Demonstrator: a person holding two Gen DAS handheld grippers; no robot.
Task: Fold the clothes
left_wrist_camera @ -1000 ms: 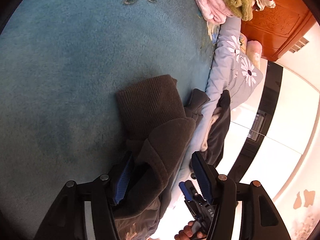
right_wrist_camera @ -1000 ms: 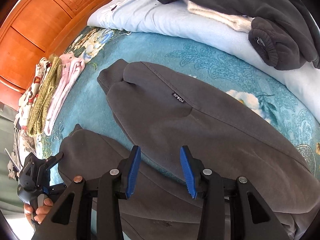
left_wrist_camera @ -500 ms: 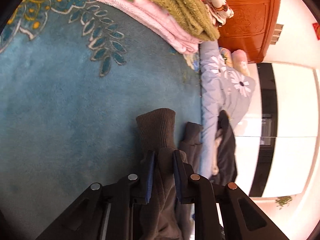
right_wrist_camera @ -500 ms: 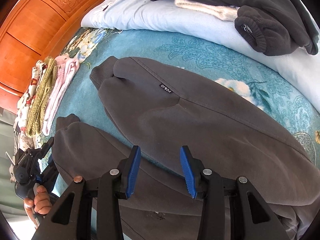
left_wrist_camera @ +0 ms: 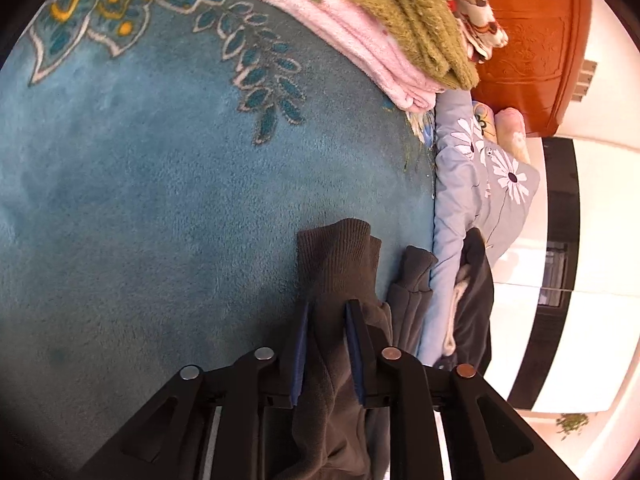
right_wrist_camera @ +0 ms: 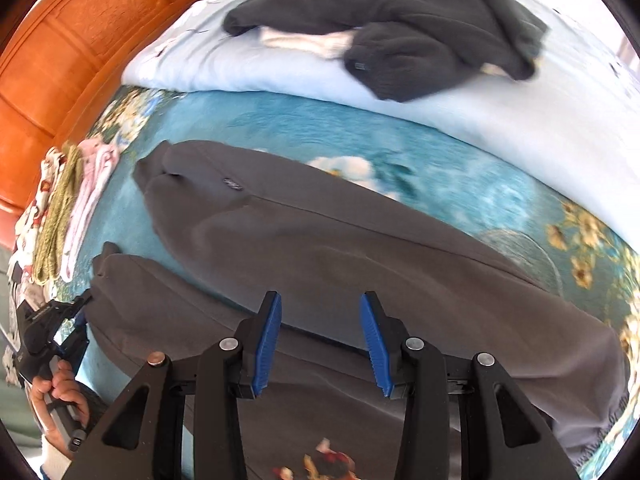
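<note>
Dark grey trousers (right_wrist_camera: 360,248) lie flat on the teal bedspread (left_wrist_camera: 140,200), both legs pointing toward the headboard. In the left wrist view my left gripper (left_wrist_camera: 329,304) grips the nearer leg just behind its ribbed cuff (left_wrist_camera: 336,256). Its jaws are opening, and bunched cloth still fills the gap between the pads. The other leg's cuff (left_wrist_camera: 416,264) lies just to the right. My right gripper (right_wrist_camera: 320,300) hovers open over the middle of the trousers with nothing between its blue pads. At the right wrist view's lower left, a hand (right_wrist_camera: 60,388) holds the left gripper.
Folded pink, olive and patterned towels (left_wrist_camera: 380,32) are stacked near the orange wooden headboard (right_wrist_camera: 72,40). A light blue quilt (right_wrist_camera: 400,92) runs along the far side of the bed. A crumpled black garment (right_wrist_camera: 400,32) lies on it.
My left gripper closed from wide open onto the leg behind the cuff and tilted up toward the towels. The right gripper slid along the trousers, jaws unchanged.
</note>
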